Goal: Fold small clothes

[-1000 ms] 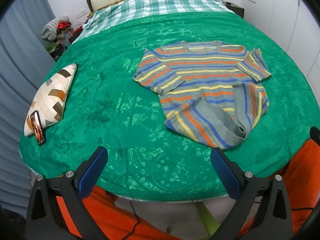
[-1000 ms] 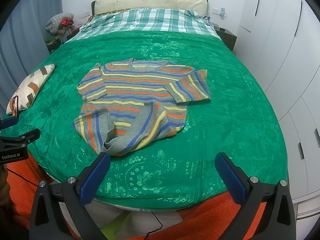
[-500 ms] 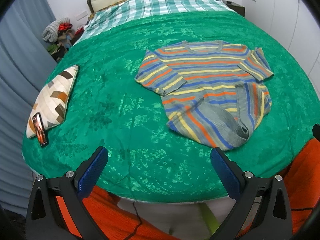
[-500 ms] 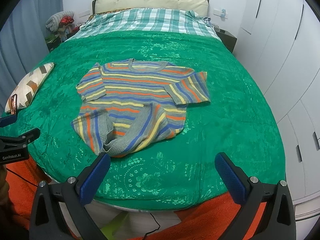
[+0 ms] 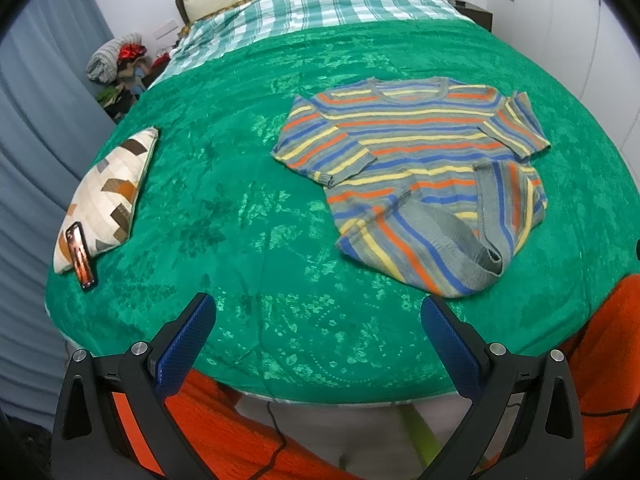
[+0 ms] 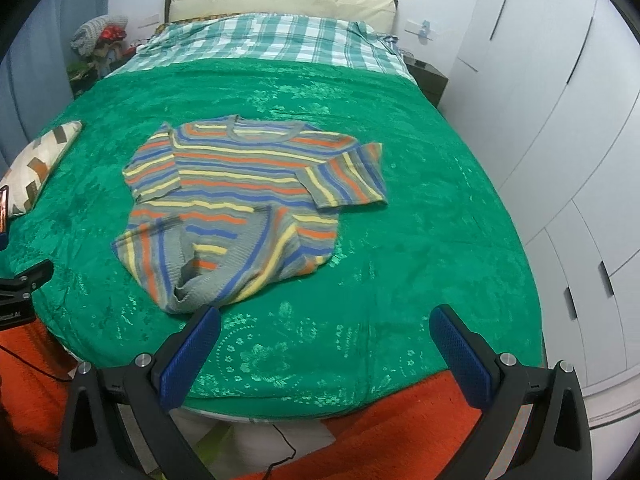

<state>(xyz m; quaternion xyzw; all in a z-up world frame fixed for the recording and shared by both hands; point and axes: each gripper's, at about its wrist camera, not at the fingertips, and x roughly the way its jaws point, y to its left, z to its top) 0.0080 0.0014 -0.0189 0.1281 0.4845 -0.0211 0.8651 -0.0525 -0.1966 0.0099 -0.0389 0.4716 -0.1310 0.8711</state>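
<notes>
My left tongs (image 5: 318, 322) and right tongs (image 6: 324, 332) gape wide, empty; the sweater (image 6: 248, 204) lies at eleven o'clock of the right tongs, nearer them, collar far.

Sweater (image 5: 416, 168), pillow (image 5: 108, 196) on bed (image 5: 240, 220)

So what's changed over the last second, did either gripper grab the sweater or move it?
Neither took hold of anything. Both grippers, left and right, eased a little closer to the bed, so the striped sweater sits slightly nearer in each view. The sweater kept its shape, bottom part bunched up, and the pillow and phone stayed put. Both jaws stayed wide open.
</notes>
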